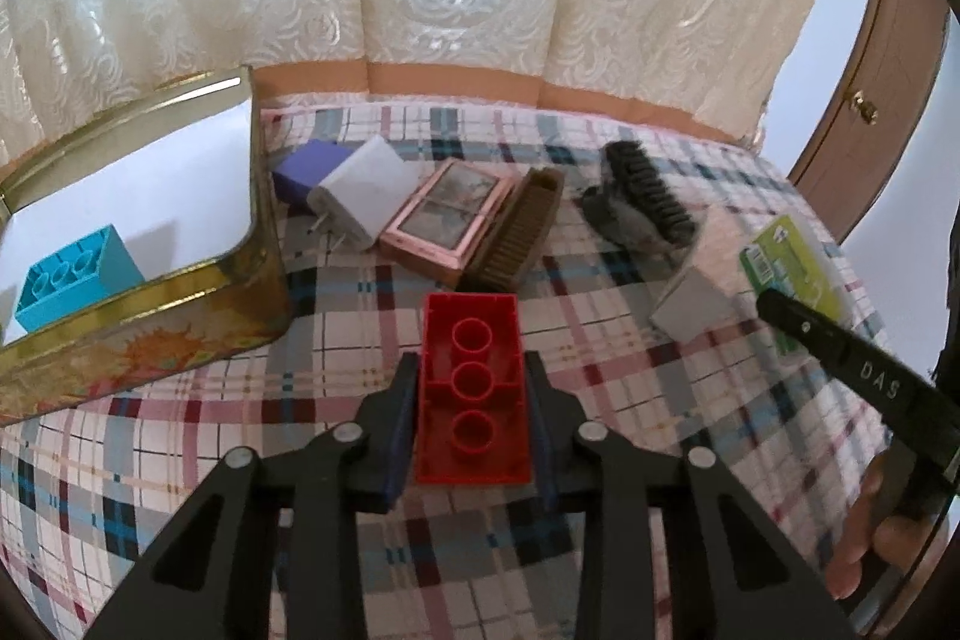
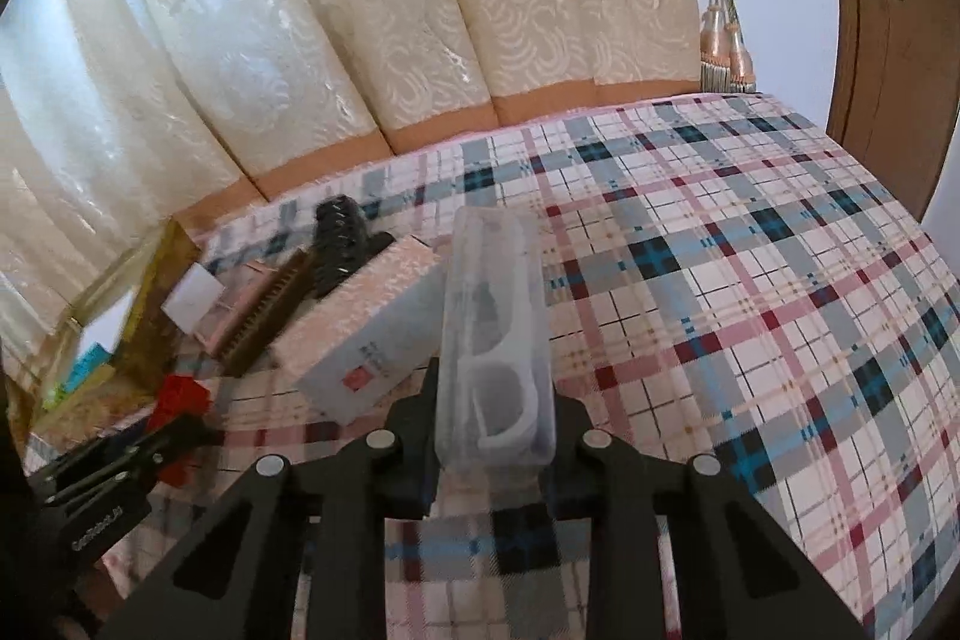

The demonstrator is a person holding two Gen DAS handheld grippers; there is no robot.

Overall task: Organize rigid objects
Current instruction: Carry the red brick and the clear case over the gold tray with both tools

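Observation:
A red toy brick [image 1: 474, 388], hollow side up, sits between the pads of my left gripper [image 1: 471, 370], which is shut on it just above the plaid cloth. To its left stands an open gold tin [image 1: 180, 334] with a blue brick [image 1: 72, 280] inside. My right gripper [image 2: 492, 388] is shut on a clear plastic case [image 2: 495, 292] with white pieces inside. In the left wrist view that case shows a green label [image 1: 792, 262] at the right edge, with a black finger of the right gripper across it. The right wrist view shows the red brick [image 2: 180, 394] beside the tin [image 2: 150, 292].
Behind the red brick lie a purple block [image 1: 306, 166], a white charger [image 1: 366, 196], a pink framed box [image 1: 444, 220], a brown brush [image 1: 516, 232], a black brush [image 1: 648, 202] and a pale carton [image 1: 696, 292]. A cream curtain hangs behind; a wooden door [image 1: 888, 100] stands at right.

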